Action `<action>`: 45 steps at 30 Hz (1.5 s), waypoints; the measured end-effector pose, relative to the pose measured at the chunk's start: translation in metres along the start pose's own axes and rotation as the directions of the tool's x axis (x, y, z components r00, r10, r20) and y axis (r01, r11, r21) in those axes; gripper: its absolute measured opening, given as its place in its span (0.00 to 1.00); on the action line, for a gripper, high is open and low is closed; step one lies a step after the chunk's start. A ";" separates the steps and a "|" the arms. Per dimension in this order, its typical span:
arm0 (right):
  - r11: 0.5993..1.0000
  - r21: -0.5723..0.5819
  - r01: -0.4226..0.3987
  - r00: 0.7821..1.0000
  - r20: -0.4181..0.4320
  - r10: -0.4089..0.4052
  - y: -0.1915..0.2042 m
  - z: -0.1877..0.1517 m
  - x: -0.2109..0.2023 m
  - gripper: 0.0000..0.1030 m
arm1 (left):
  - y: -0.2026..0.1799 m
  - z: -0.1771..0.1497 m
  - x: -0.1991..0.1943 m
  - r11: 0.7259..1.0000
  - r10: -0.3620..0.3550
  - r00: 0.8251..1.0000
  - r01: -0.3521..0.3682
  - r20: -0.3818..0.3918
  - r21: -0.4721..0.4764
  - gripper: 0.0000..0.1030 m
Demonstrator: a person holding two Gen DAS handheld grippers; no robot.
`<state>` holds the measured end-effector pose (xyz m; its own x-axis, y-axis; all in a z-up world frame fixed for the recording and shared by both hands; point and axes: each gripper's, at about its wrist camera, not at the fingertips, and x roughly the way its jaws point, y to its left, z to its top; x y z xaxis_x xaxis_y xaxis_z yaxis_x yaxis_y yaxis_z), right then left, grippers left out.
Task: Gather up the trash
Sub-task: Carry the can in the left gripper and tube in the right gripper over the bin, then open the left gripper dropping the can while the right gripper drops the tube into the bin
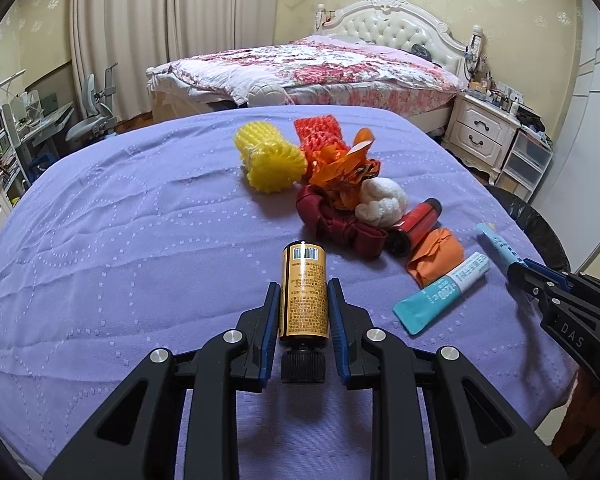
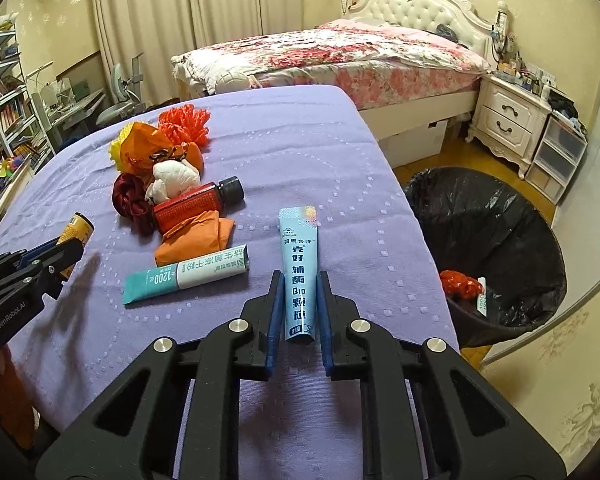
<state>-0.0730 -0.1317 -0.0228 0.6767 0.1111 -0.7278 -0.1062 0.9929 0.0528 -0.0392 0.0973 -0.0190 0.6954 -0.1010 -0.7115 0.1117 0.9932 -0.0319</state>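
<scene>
Left gripper [image 1: 304, 292]: clamped on an amber bottle [image 1: 303, 292], black cap toward the camera, above the purple tablecloth [image 1: 120, 240].
Right gripper [image 2: 299, 280]: pinching a pale blue sachet [image 2: 299, 276] lengthwise; its near end sits between the pads.
Trash pile: yellow foam net [image 1: 270, 160], orange wrappers [image 1: 340, 164], white wad [image 1: 382, 202] and red bottle [image 1: 416, 226], heaped far centre, partly overlapping.
Teal sachet [image 2: 186, 276]: flat on the cloth, near the pile.
Bin [image 2: 496, 240]: black-lined, on the floor right of the table, some red trash inside; near rim cut off.
</scene>
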 end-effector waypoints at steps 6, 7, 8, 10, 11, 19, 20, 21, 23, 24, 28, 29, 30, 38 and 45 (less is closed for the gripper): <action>1.000 0.017 0.001 1.000 0.027 -0.001 -0.007 0.005 -0.008 0.15 | -0.011 0.006 -0.001 1.000 -0.013 1.000 0.013 0.014 0.016 0.24; 1.000 0.022 0.005 0.999 0.035 -0.006 -0.009 0.007 -0.010 0.15 | -0.014 0.008 -0.001 1.000 -0.019 1.000 0.018 0.018 0.020 0.24; 1.000 0.027 0.008 0.999 0.040 -0.009 -0.012 0.008 -0.012 0.15 | -0.017 0.010 -0.002 0.999 -0.025 0.999 0.024 0.022 0.025 0.24; 0.999 0.041 0.020 0.998 0.055 -0.022 -0.020 0.011 -0.016 0.15 | -0.024 0.013 -0.002 0.999 -0.038 0.999 0.037 0.030 0.037 0.24; 0.999 0.046 0.025 0.998 0.060 -0.028 -0.023 0.012 -0.017 0.15 | -0.028 0.015 -0.002 0.998 -0.047 0.998 0.045 0.036 0.045 0.24; 0.986 0.125 0.111 0.987 0.105 -0.124 -0.068 0.021 -0.029 0.15 | -0.073 0.039 0.002 0.987 -0.126 0.990 0.118 0.066 0.105 0.24; 0.983 0.136 0.125 0.984 0.110 -0.140 -0.075 0.023 -0.030 0.15 | -0.081 0.042 0.004 0.985 -0.140 0.988 0.132 0.065 0.114 0.24; 0.980 0.146 0.138 0.981 0.114 -0.155 -0.082 0.024 -0.031 0.15 | -0.087 0.045 0.006 0.983 -0.149 0.987 0.140 0.064 0.121 0.24; 0.973 0.161 0.163 0.975 0.122 -0.183 -0.094 0.025 -0.031 0.15 | -0.103 0.052 0.011 0.977 -0.174 0.983 0.164 0.063 0.136 0.24; 0.970 0.170 0.176 0.972 0.124 -0.199 -0.100 0.026 -0.031 0.15 | -0.110 0.054 0.013 0.975 -0.183 0.981 0.173 0.063 0.142 0.24; 0.957 0.209 0.202 0.964 0.127 -0.232 -0.123 0.029 -0.026 0.15 | -0.143 0.066 0.023 0.963 -0.218 0.973 0.202 0.073 0.180 0.24; 0.954 0.218 0.207 0.963 0.126 -0.238 -0.129 0.030 -0.023 0.15 | -0.149 0.068 0.026 0.960 -0.224 0.972 0.206 0.076 0.190 0.24; 0.951 0.226 0.212 0.961 0.125 -0.245 -0.134 0.031 -0.022 0.15 | -0.158 0.072 0.031 0.957 -0.228 0.970 0.209 0.080 0.201 0.24; 0.927 0.286 0.243 0.951 0.119 -0.286 -0.169 0.037 -0.007 0.16 | -0.208 0.088 0.064 0.941 -0.245 0.968 0.224 0.057 0.254 0.24; 0.899 0.339 0.279 0.941 0.089 -0.326 -0.193 0.039 0.011 0.16 | -0.235 0.096 0.094 0.933 -0.235 0.972 0.223 0.008 0.281 0.24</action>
<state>-0.0164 -0.3200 -0.0143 0.7365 -0.2155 -0.6412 0.3401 0.9373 0.0757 0.0677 -0.1509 -0.0109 0.6552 -0.3322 -0.6785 0.4594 0.8882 0.0088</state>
